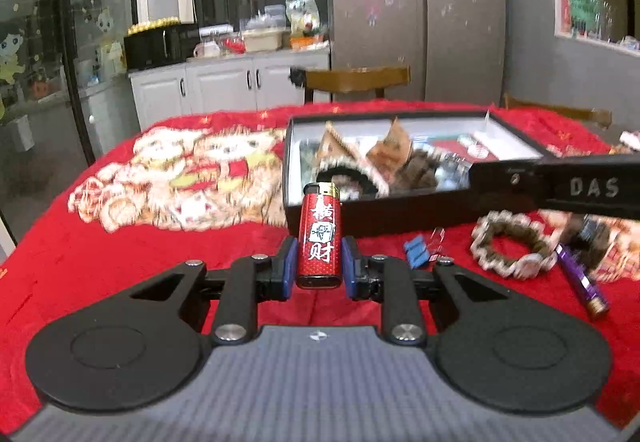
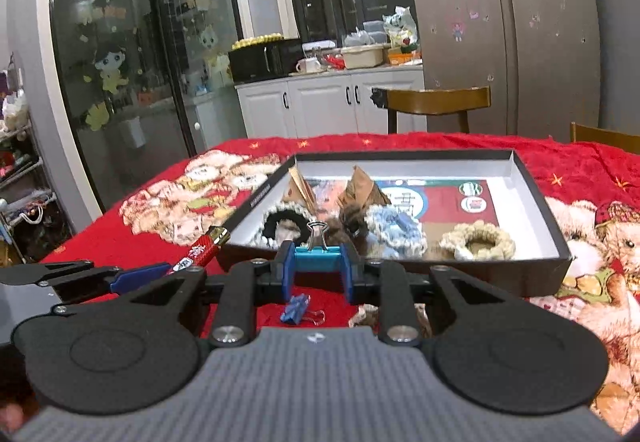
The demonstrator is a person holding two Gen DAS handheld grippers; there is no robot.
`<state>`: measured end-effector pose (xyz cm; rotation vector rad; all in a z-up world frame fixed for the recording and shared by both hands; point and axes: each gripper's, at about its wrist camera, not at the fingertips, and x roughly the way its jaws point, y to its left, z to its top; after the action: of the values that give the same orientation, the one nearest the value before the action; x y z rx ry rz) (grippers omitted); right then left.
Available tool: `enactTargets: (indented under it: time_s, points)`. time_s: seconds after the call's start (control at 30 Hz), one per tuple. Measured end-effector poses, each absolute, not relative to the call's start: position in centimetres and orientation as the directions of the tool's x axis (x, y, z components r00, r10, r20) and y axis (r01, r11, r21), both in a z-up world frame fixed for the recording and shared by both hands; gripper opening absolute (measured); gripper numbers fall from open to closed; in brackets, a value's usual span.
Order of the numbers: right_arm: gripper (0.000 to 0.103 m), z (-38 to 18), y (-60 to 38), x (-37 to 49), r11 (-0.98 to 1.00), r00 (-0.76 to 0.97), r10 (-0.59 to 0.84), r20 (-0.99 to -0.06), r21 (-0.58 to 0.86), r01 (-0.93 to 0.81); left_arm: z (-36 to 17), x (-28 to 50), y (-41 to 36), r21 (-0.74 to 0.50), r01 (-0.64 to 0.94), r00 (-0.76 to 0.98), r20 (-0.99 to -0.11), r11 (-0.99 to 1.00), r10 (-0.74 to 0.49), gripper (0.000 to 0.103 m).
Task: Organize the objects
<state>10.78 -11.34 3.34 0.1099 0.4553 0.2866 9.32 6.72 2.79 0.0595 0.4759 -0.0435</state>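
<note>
Ahead of both tools, the shallow black cardboard box (image 2: 536,210) holds four fuzzy scrunchies. Left tool (image 1: 319,262) grips one red lighter (image 1: 320,238); right tool (image 2: 319,266) clamps one teal binder clip (image 2: 318,256).

Matte black linkage arms on the left gripper (image 1: 319,262), silver screw heads at every pivot, blue pads lining its fingers (image 1: 287,268). Two round black discs flank a grey ribbed plate with a small white logo. The right gripper (image 2: 319,272) matches; its black side reads "DAS" in pale letters.
</note>
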Motion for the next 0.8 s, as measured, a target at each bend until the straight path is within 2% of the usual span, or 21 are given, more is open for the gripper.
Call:
enactTargets:
  time_s: [0.47, 0.8]
  points:
    - [0.027, 8.9, -13.3, 10.1, 0.936, 0.892, 0.328, -0.312, 0.235, -0.262, 6.8, 9.0, 5.4, 0.022, 0.025, 0.903, -0.429, 0.999, -0.013, 0.028]
    - [0.027, 12.8, -16.2, 12.9, 0.935, 0.919, 0.301, -0.254, 0.268, -0.232, 11.5, 11.9, 3.3, -0.017, 0.039, 0.929, -0.368, 0.999, -0.042, 0.028]
